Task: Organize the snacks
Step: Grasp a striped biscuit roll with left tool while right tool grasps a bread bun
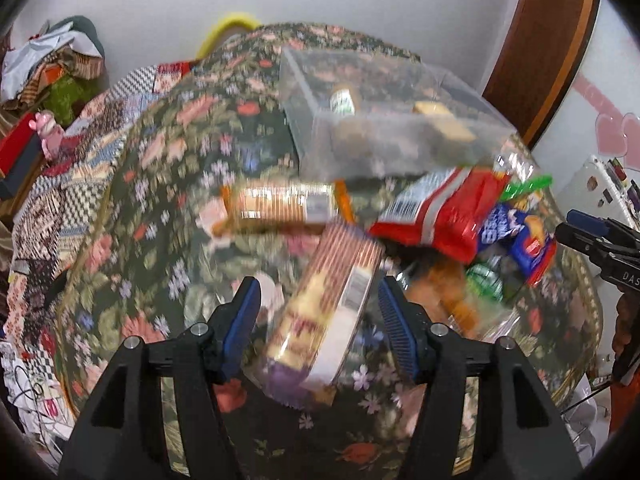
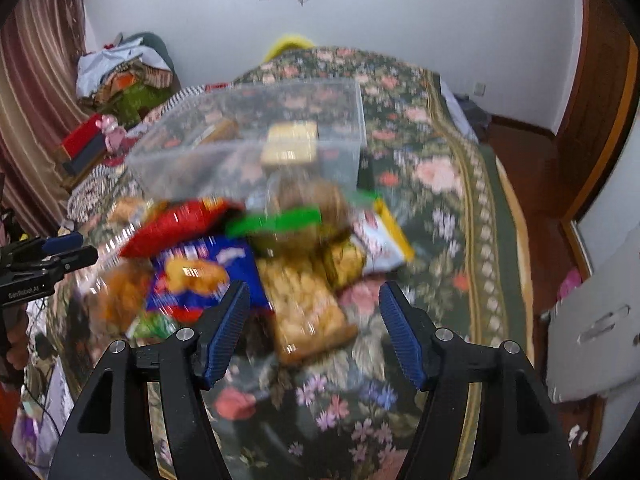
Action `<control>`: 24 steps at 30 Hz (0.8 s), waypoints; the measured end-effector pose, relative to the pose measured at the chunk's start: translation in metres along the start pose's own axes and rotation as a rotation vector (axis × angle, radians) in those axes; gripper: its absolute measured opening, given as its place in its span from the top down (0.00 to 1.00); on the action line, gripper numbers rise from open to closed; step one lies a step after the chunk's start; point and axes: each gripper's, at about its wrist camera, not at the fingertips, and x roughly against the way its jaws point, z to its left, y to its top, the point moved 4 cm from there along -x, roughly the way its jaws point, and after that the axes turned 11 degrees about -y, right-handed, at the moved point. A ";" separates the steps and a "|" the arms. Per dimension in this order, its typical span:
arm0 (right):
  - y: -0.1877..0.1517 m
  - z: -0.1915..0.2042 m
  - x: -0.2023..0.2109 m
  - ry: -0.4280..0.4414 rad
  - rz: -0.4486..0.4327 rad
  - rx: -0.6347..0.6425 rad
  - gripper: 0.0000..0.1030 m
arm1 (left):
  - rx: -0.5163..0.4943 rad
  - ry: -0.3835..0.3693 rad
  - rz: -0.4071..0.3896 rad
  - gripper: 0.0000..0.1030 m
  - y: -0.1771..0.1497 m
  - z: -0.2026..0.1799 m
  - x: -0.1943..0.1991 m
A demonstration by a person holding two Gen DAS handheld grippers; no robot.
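A pile of snack packs lies on a floral bedspread (image 1: 168,168). A clear plastic bin (image 1: 384,120) stands behind the pile with a few snacks inside; it also shows in the right wrist view (image 2: 256,132). My left gripper (image 1: 318,320) is open, its jaws either side of a long biscuit pack (image 1: 328,312) without touching it. A second biscuit pack (image 1: 280,204) lies farther back, a red bag (image 1: 436,212) to the right. My right gripper (image 2: 314,332) is open above a clear bag of yellow crackers (image 2: 304,304), beside a blue snack bag (image 2: 200,276). Both views are blurred.
Folded clothes and boxes (image 2: 116,92) are stacked at the left of the bed. A white wall (image 2: 400,12) stands behind. A wooden floor (image 2: 528,184) and a door (image 2: 600,92) are at the right. A white cabinet (image 2: 592,328) is near right.
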 end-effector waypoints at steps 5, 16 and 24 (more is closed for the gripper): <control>-0.008 -0.005 -0.012 0.037 0.038 -0.007 0.38 | 0.021 -0.029 0.031 0.41 -0.012 0.003 -0.014; -0.010 0.002 -0.037 0.081 0.087 -0.007 0.38 | -0.033 -0.018 0.029 0.49 -0.021 -0.008 -0.020; -0.015 0.009 -0.033 0.102 0.079 -0.002 0.52 | -0.067 0.025 0.010 0.50 -0.018 -0.010 -0.030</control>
